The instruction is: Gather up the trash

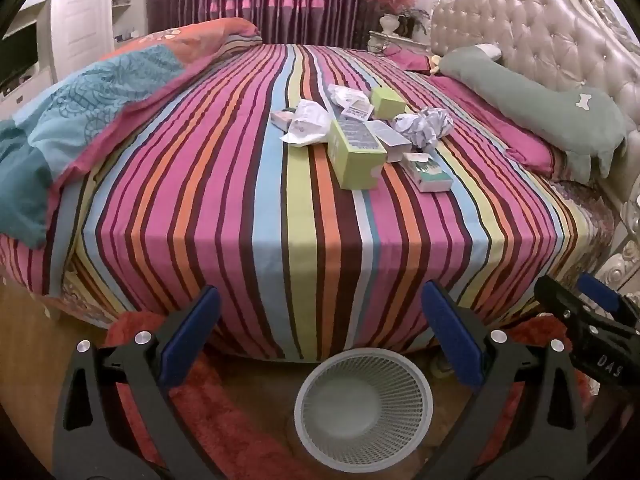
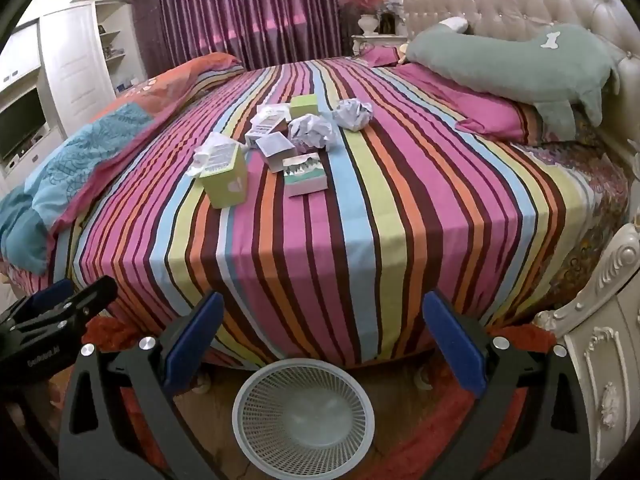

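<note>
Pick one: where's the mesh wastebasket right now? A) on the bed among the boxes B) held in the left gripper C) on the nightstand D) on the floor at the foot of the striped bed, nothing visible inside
D: the mesh wastebasket stands on the floor below the edge of the striped bed, nothing visible inside; the boxes and crumpled paper are all up on the bed.

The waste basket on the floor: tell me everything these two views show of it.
The waste basket is round, pale grey-white, apparently plastic, with a fine mesh wall, a smooth rim and a solid bottom. It stands upright and open on the floor at the foot of the bed, close beside a red rug. No trash can be seen inside. Neither the left gripper nor the right gripper touches it; both have their jaws wide apart above it.
</note>
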A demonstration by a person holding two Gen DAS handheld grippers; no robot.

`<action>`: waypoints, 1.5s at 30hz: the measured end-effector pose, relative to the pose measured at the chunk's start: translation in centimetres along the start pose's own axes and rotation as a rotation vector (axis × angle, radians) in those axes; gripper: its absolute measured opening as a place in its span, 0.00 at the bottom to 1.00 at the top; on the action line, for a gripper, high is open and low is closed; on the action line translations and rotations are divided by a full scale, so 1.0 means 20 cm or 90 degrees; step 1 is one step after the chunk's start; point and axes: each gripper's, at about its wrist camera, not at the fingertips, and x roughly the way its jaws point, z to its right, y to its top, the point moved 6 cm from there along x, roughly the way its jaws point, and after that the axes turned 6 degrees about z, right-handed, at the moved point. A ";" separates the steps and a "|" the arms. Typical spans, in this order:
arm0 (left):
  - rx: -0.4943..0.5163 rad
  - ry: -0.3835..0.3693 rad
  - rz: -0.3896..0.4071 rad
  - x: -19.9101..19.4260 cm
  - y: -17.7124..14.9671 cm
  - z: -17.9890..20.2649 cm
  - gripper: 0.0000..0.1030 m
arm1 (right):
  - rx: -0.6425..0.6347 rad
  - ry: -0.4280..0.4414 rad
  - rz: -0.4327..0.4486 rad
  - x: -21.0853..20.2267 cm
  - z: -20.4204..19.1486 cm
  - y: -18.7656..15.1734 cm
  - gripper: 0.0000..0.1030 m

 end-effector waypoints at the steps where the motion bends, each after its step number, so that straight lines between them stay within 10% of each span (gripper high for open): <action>1: 0.003 0.001 0.000 0.00 0.00 0.00 0.94 | 0.000 0.000 -0.001 0.00 0.00 0.00 0.93; 45: 0.024 -0.009 -0.008 0.01 -0.01 0.07 0.94 | -0.008 -0.043 0.023 -0.03 0.06 0.01 0.93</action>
